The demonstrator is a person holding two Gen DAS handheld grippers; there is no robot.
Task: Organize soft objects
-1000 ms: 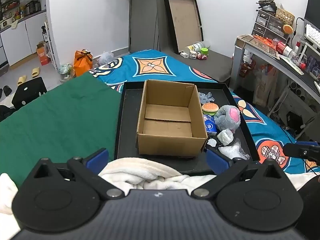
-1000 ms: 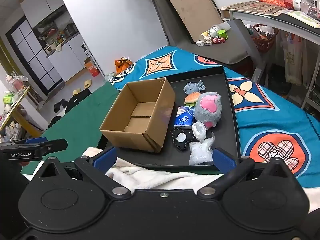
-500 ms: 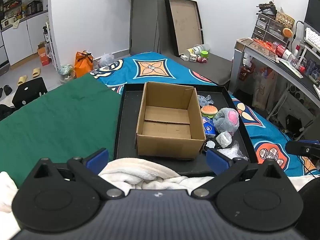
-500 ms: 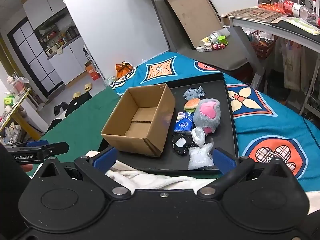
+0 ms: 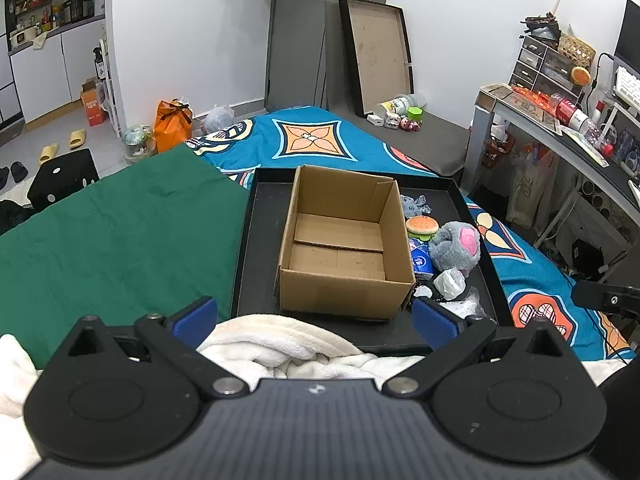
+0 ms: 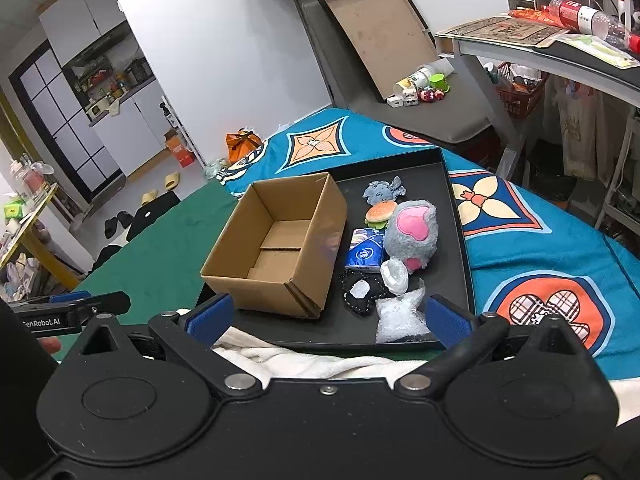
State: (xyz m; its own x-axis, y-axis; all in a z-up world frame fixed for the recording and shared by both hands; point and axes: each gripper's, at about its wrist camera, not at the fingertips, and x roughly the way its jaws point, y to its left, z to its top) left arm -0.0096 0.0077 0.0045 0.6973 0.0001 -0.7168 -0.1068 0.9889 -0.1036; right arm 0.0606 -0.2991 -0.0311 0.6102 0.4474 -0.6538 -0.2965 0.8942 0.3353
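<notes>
Jaws of both the left gripper [image 5: 314, 320] and right gripper [image 6: 327, 314] stand wide apart, holding nothing. At frame centre sits an empty cardboard box [image 5: 344, 240] on a black tray [image 6: 456, 216], soft toys just right of it.

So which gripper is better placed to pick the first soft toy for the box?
Probably the right gripper. The toys lie in the tray right of the box, and the bubble-wrap bag sits just ahead of its right finger. The left gripper faces the box; both are open.
</notes>
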